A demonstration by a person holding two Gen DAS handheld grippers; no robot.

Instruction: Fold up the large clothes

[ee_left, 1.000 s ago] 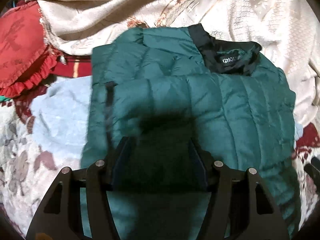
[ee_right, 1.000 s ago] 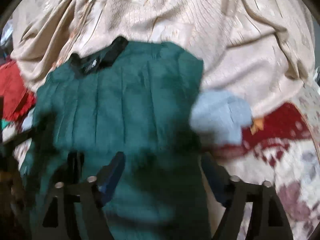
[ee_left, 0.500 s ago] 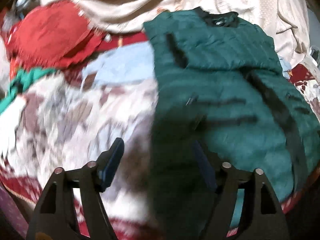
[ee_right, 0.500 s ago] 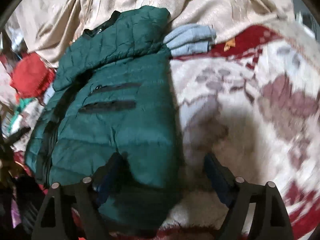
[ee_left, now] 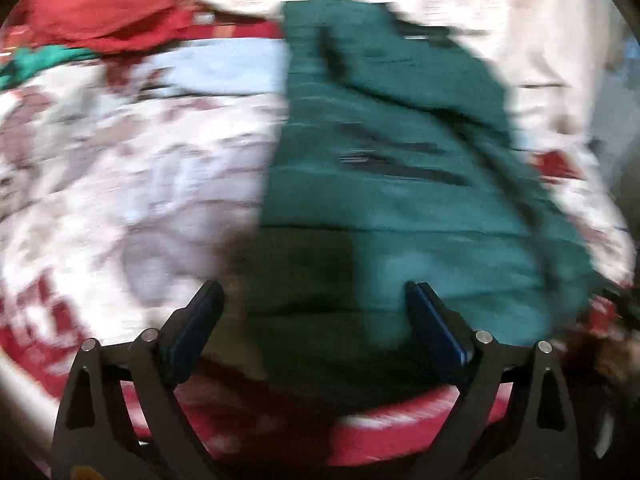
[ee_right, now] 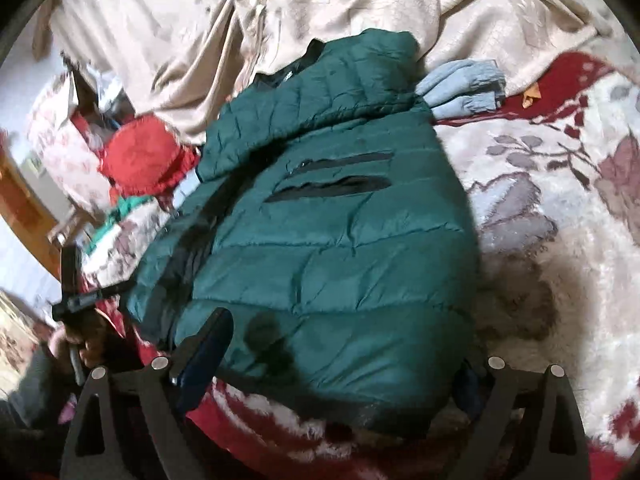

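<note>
Both grippers, left [ee_left: 314, 308] and right [ee_right: 344, 360], are opening wide over the green jacket [ee_right: 328, 220], pads clear.

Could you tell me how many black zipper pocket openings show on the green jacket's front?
2. Both lie on the green jacket in the right wrist view: an upper pocket opening and a lower pocket opening just beneath it. Folded parts may hide others.
</note>
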